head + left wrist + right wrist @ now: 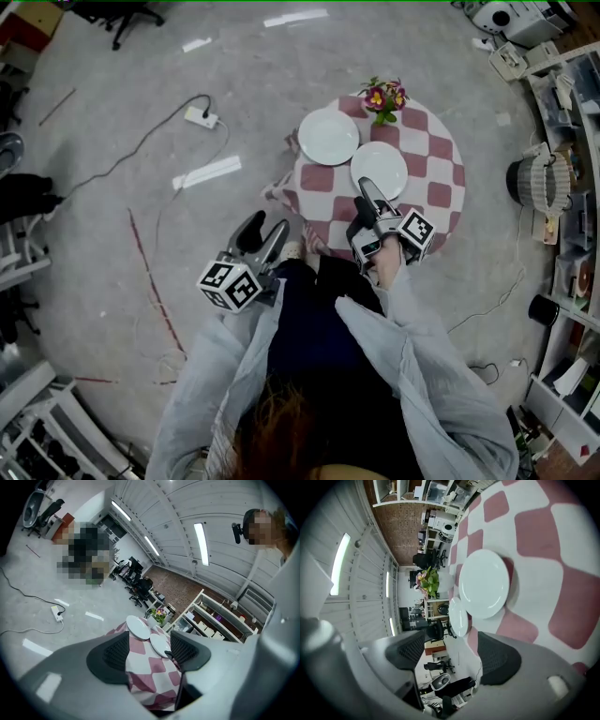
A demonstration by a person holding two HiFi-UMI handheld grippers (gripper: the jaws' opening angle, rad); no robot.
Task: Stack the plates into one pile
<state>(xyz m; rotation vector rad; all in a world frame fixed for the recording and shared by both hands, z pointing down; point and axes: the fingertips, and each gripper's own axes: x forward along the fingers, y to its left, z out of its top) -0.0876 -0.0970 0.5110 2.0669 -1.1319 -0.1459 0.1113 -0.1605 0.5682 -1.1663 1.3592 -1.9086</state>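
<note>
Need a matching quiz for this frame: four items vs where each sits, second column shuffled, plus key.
1 flowers
2 power strip
3 right gripper
4 left gripper

A on the floor, left of the table
B open, off the table's near-left side
C open, by the nearer plate
D at the table's far edge

Pairs: 1-D, 2-A, 3-C, 4-B

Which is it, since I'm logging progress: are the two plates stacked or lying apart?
Apart. The near plate and the far plate lie side by side on the checkered tablecloth; neither rests on the other.
</note>
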